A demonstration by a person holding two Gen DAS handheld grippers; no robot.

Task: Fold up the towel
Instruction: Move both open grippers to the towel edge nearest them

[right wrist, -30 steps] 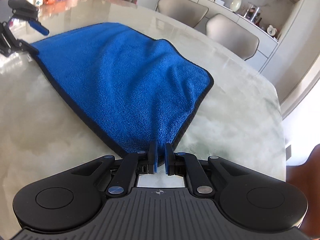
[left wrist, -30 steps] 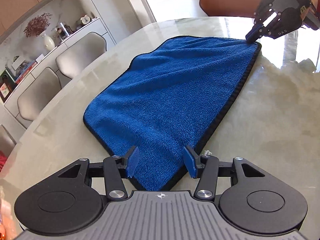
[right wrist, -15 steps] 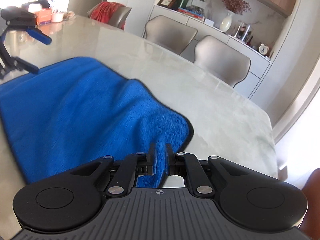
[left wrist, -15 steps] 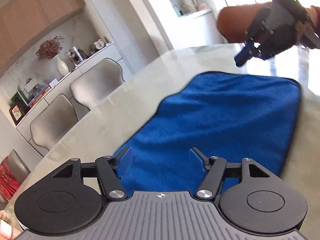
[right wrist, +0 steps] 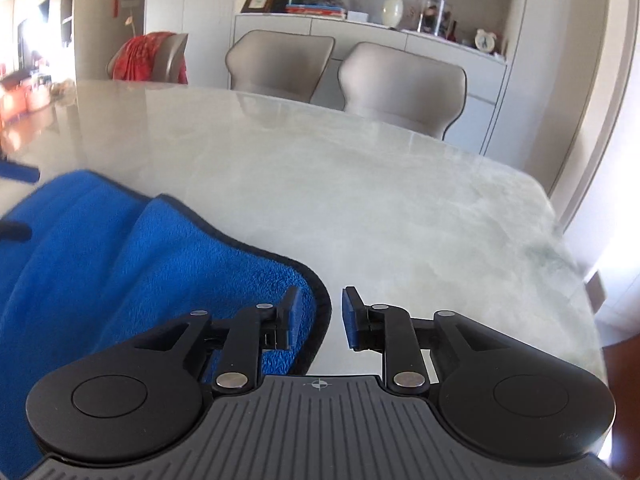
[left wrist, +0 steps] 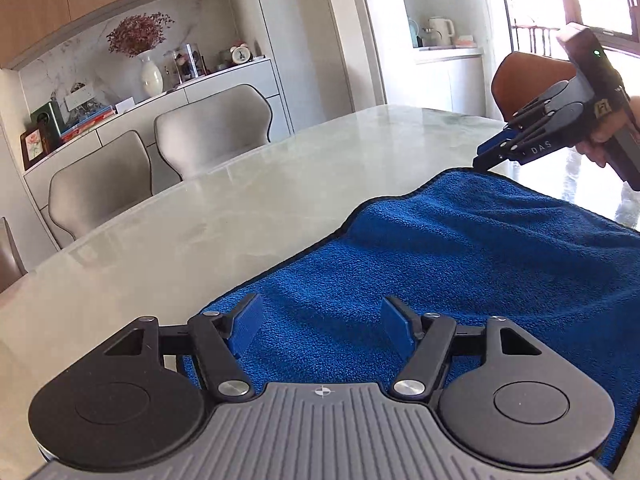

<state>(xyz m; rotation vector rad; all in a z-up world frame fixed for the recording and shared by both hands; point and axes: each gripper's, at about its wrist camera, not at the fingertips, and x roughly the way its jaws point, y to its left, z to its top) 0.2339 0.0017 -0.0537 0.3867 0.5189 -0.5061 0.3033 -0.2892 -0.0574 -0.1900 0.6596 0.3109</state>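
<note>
A blue towel (left wrist: 460,280) with a black hem lies rumpled on the pale marble table (left wrist: 240,208). My left gripper (left wrist: 320,316) hovers over its near part, jaws wide and still opening, with nothing between the pads. In the left wrist view a hand holds my right gripper (left wrist: 490,158) at the towel's far corner. In the right wrist view the right gripper (right wrist: 320,310) has its jaws opening. The towel's (right wrist: 120,264) hemmed corner lies loose between the pads, and neither pad presses on it.
Two grey chairs (right wrist: 400,88) stand at the table's far side before a white sideboard (right wrist: 360,28) with a vase and clock. A brown chair (left wrist: 524,76) is at the right end, a chair draped in red cloth (right wrist: 152,56) at the left. The table's edge curves round at the right.
Both grippers swung across the table. The right one, shut on a towel corner before, carried it over and parted its jaws. The left jaws spread wider and now sit over the towel.
</note>
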